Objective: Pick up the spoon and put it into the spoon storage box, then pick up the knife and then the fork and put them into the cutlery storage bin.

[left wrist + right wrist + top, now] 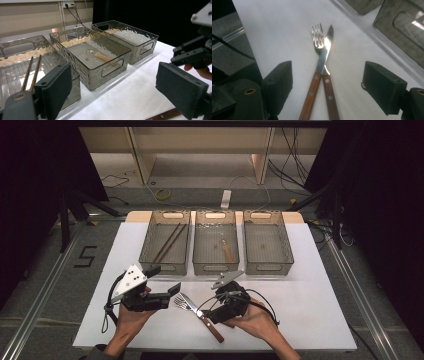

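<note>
While the right gripper [327, 82] hangs spread and empty over the crossed fork [318, 40] and knife [328, 35], closing risks pinching both wooden handles together

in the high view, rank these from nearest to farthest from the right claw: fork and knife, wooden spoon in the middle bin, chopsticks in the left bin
1. Fork and knife: crossed on the white table, just left of the right claw.
2. Wooden spoon: in the middle bin, beyond the claw.
3. Chopsticks: in the left bin, beyond and to the left, a little farther than the spoon.
</note>
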{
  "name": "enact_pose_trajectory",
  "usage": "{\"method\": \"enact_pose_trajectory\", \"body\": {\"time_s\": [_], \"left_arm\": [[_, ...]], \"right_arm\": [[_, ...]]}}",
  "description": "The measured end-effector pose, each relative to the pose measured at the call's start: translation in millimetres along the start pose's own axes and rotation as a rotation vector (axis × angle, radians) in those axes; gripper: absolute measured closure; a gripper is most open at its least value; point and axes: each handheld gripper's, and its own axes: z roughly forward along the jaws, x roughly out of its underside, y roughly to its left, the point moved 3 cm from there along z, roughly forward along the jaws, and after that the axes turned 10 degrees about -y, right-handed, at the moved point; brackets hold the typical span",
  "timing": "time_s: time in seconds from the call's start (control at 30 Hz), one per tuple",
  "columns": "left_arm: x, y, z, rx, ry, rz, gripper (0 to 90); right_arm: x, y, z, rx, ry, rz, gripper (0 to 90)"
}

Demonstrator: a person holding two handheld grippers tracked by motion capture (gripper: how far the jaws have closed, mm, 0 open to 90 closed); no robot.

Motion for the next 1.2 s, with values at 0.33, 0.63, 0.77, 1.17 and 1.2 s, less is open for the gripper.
{"method": "enact_pose_trajectory", "body": {"time_s": [0.33, 0.63, 0.77, 1.17, 1.2], "left_arm": [[0.0, -0.1, 0.1, -0.003, 0.0, 0.001, 13.0], [0.0, 0.5, -1.0, -0.006, -0.001, 0.0, 13.0], [0.0, 0.7, -1.4, -0.005, 0.0, 0.0, 13.0], [0.1, -0.4, -1.0, -0.004, 0.001, 0.004, 13.0], [0.0, -0.4, -1.0, -0.004, 0.001, 0.005, 13.0]], "right_arm": [[10.9, 6.5, 10.4, -0.013, 0.073, -0.023, 26.0], [15.0, 10.8, 18.5, -0.021, 0.111, -0.044, 24.6], [16.6, 12.4, 21.1, -0.028, 0.126, -0.041, 23.6], [23.1, 15.8, 28.1, -0.042, 0.187, -0.051, 36.2], [24.0, 15.7, 29.3, -0.045, 0.188, -0.055, 38.2]]}}
